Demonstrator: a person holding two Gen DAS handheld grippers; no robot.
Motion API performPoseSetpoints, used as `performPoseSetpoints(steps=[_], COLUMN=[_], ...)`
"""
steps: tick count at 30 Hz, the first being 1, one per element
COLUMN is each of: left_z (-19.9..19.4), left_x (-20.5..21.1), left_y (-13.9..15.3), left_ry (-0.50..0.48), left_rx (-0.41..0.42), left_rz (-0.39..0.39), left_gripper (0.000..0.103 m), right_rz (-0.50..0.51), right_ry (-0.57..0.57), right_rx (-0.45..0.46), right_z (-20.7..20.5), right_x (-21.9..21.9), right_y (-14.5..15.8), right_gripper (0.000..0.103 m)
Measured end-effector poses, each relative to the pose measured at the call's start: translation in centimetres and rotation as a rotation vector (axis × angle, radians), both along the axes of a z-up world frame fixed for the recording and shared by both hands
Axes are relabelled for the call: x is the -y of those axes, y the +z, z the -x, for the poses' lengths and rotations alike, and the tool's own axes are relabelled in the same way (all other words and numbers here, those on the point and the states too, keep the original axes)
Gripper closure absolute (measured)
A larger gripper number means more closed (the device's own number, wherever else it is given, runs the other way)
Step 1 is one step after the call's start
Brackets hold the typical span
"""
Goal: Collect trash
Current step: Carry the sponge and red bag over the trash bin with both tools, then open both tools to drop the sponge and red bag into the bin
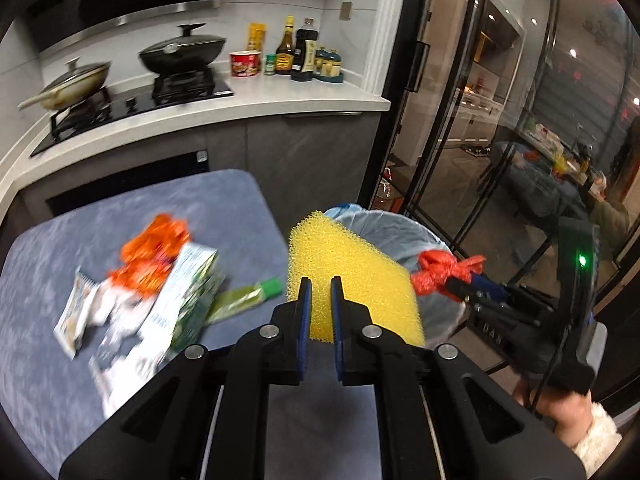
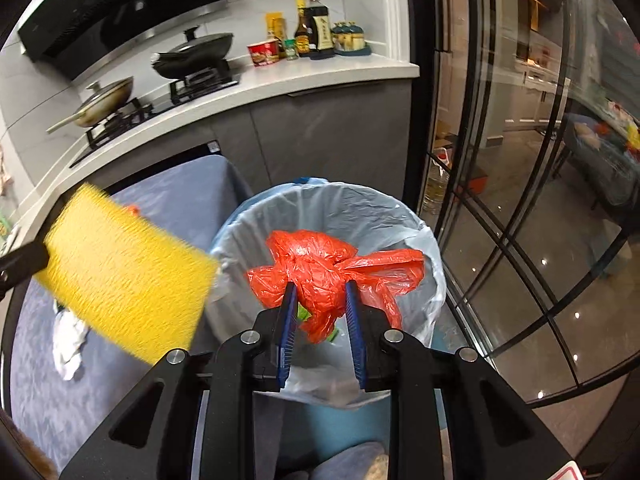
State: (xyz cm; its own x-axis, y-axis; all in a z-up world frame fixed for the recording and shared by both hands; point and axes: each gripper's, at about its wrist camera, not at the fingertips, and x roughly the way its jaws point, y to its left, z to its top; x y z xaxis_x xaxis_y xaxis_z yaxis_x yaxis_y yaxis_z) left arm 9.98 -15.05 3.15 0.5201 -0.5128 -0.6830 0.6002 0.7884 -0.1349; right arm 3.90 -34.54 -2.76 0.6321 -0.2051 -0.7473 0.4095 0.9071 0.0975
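The left claw point(image 1: 320, 284) is clamped on the lower edge of a yellow, coarse-textured rectangular sponge point(image 1: 352, 280), which stands up from between the blue-padded fingers and leans toward the bin. In the right wrist view the same sponge point(image 2: 128, 276) hangs in the air at the left, over the edge of the worktop and just beside the bin's rim.

The right claw point(image 2: 322, 292) is clamped on a crumpled, knotted orange-red plastic bag point(image 2: 332, 268), held directly above the mouth of a round waste bin lined with a pale translucent bag point(image 2: 400, 216). From the left wrist view the bag point(image 1: 440, 272) sits bunched at the tip of that claw, over the far side of the bin point(image 1: 384, 232).

The bin stands just beside the corner of a blue-grey cloth-covered worktop point(image 1: 216, 200). More trash lies on it: a torn orange wrapper point(image 1: 154, 248), a green-and-white carton point(image 1: 188, 296) touching it, a green tube-shaped sachet point(image 1: 244, 296) beside the carton, and a small printed packet point(image 1: 76, 312) with white crumpled paper nearby. This pile is blurred.

Behind, a white kitchen counter point(image 1: 280, 96) carries a hob with two lidded pans, sauce bottles and a red instant-noodle cup point(image 1: 245, 63).
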Motion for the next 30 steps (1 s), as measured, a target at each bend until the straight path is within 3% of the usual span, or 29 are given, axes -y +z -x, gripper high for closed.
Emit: performPoseSetpoints(steps=[7, 9, 13, 15, 17, 30], left_z=[-2.5, -2.9, -3.7, -3.8, -3.6, -3.1], left_x=[6.2, 7.2, 8.8, 9.1, 9.0, 6.2], left_y=[-2.4, -2.8, -3.7, -3.8, -3.8, -2.6], left_ry=[-0.046, -0.053, -0.054, -0.040, -0.026, 0.017], left_rx=[0.000, -0.002, -0.025, -0.015, 0.003, 0.016], left_rz=[-0.058, -0.058, -0.073, -0.084, -0.081, -0.053], left_gripper=[0.094, 0.094, 0.090, 0.077, 0.049, 0.048], right_rz=[0.003, -0.004, 0.016, 0.015, 0.018, 0.025], right_ry=[-0.014, -0.021, -0.032, -0.039, -0.043, -0.026], right_rx=[-0.015, -0.013, -0.001, 0.011, 0.019, 0.050], right_z=[-1.4, -1.6, -1.6, -1.4, -1.1, -0.6], right_x=[2.4, 2.8, 3.2, 3.3, 3.3, 1.7], right_y=[-1.1, -1.2, -0.9, -0.7, -0.4, 1.1], right_gripper=[0.076, 0.059, 0.049, 0.047, 0.045, 0.043])
